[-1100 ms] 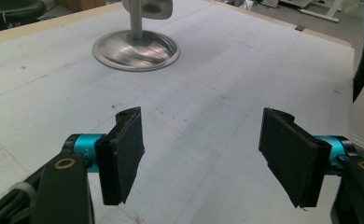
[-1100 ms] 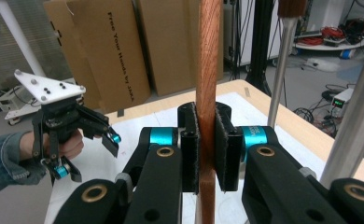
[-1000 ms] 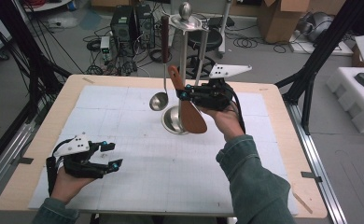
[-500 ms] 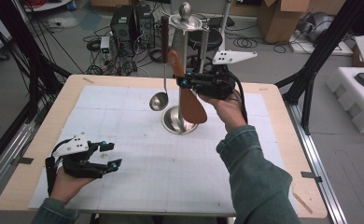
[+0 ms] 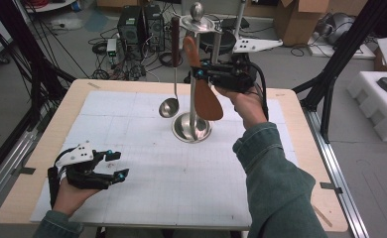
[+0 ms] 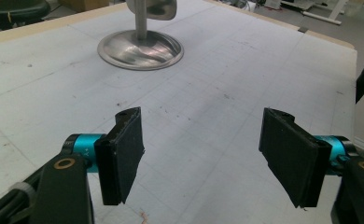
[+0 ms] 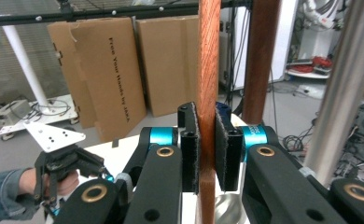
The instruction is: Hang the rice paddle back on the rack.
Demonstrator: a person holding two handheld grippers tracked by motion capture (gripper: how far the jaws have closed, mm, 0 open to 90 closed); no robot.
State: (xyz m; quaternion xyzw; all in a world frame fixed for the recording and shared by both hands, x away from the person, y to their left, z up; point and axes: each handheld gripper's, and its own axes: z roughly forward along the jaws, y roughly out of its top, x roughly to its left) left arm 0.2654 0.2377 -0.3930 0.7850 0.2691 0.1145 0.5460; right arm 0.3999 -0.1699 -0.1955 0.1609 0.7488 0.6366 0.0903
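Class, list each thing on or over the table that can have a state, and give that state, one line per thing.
Right gripper: shut on the wooden spatula.
Wooden spatula: held upright, blade down, beside the stand's pole.
Left gripper: open, nothing between its fingers.
Ladle: hanging from the stand.
Stand: upright on the table.

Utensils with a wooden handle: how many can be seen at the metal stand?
2. A ladle hangs from the stand's top disc, on its left side. A wooden spatula is clamped in the right gripper, close before the pole.
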